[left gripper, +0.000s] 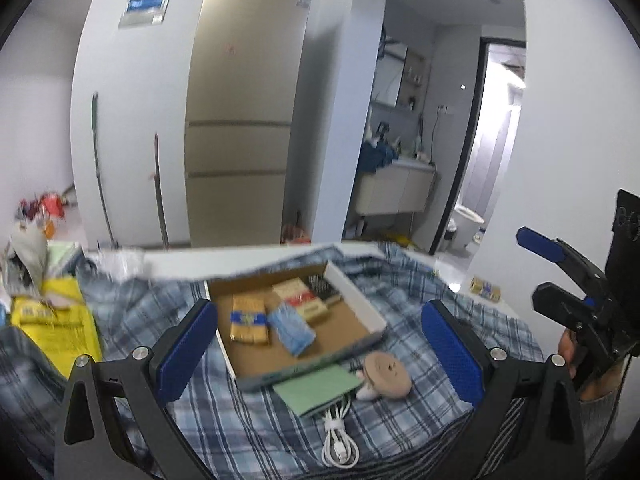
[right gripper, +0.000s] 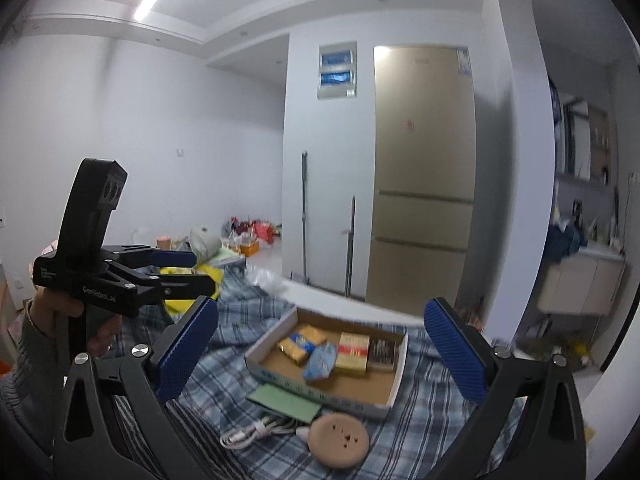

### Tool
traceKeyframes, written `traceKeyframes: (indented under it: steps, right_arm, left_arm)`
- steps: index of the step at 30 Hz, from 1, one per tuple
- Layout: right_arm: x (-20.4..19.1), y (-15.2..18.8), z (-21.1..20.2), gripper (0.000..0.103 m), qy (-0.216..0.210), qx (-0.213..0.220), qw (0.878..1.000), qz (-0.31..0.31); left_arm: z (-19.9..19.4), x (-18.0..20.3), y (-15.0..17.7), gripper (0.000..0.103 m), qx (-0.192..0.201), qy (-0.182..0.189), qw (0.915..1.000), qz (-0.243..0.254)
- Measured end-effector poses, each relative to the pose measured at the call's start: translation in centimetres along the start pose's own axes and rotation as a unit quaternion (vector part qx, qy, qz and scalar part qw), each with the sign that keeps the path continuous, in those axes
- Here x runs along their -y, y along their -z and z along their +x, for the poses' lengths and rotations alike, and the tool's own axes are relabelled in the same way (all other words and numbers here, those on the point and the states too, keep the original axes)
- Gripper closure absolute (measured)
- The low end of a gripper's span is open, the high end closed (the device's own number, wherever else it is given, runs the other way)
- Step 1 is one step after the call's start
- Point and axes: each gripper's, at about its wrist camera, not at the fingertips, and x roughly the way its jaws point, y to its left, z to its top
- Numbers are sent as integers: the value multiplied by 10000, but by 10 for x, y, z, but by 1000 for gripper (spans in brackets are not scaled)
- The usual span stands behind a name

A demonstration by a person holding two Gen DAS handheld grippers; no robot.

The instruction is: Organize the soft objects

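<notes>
Left wrist view
Left gripper [left gripper: 320,352]: fingers spread wide, blue ribbed pads facing each other; nothing between them, nothing touched.
Right gripper [left gripper: 560,276]: seen at the right edge, held in a hand [left gripper: 580,364]; its fingers stand apart with a clear gap, holding nothing.
Plush toy [left gripper: 386,376]: round tan fabric face with small dark marks, a white part at its left edge; lies on the plaid cloth [left gripper: 260,432], just beside the near corner of the box and touching the green pad.
Box [left gripper: 356,300]: shallow cardboard tray with white walls, long axis running from near left to far right; sits on the cloth.
Box contents: yellow-and-blue packet [left gripper: 248,320], pale blue crinkled pouch [left gripper: 292,328], red-and-white carton [left gripper: 304,300], all lying flat, side by side.
Green pad [left gripper: 316,388]: flat rectangle, against the box's near wall.
Cable [left gripper: 340,440]: white, coiled, partly under the pad.
Yellow bag [left gripper: 56,324]: glossy, far left on the cloth.

Right wrist view
Right gripper [right gripper: 320,356]: fingers wide apart, empty, above the cloth.
Left gripper [right gripper: 180,272]: at left, gripped by a hand [right gripper: 60,316]; fingers parted, empty.
Plush toy [right gripper: 340,442]: flat round disc, nearest the camera, just in front of the box [right gripper: 264,344].
Cable [right gripper: 256,432]: left of the toy.
</notes>
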Motion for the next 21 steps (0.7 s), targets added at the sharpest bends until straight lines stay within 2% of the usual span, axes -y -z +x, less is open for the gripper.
traceKeyframes:
  steps: [3, 5, 7, 9, 12, 15, 18, 21]
  right_arm:
    - [12, 20, 17, 0, -104, -352, 9993, 106]
    - [18, 32, 26, 0, -317, -485, 9982, 162]
    - [26, 43, 39, 0, -653, -612, 9957, 245]
    - [33, 54, 53, 0, -804, -809, 9932, 251]
    - [42, 75, 79, 0, -768, -1259, 9886, 293]
    - [49, 97, 98, 0, -661, -1538, 9849, 434]
    - [48, 117, 115, 0, -477, -1946, 9789, 390]
    - [44, 128, 125, 0, -550, -2227, 9728, 329]
  left_arm:
    - [20, -6, 16, 0, -306, 108, 9993, -176]
    - [31, -9, 25, 0, -487, 185, 9984, -222]
    - [44, -10, 37, 0, -768, 242, 9967, -95]
    - [57, -13, 51, 0, -1025, 333, 9941, 73]
    - [79, -26, 65, 0, -1499, 400, 9878, -106]
    - [99, -35, 76, 0, -1800, 477, 9822, -266]
    - [118, -36, 87, 0, -2056, 361, 9777, -242]
    - [134, -37, 95, 0, -2300, 517, 9708, -443]
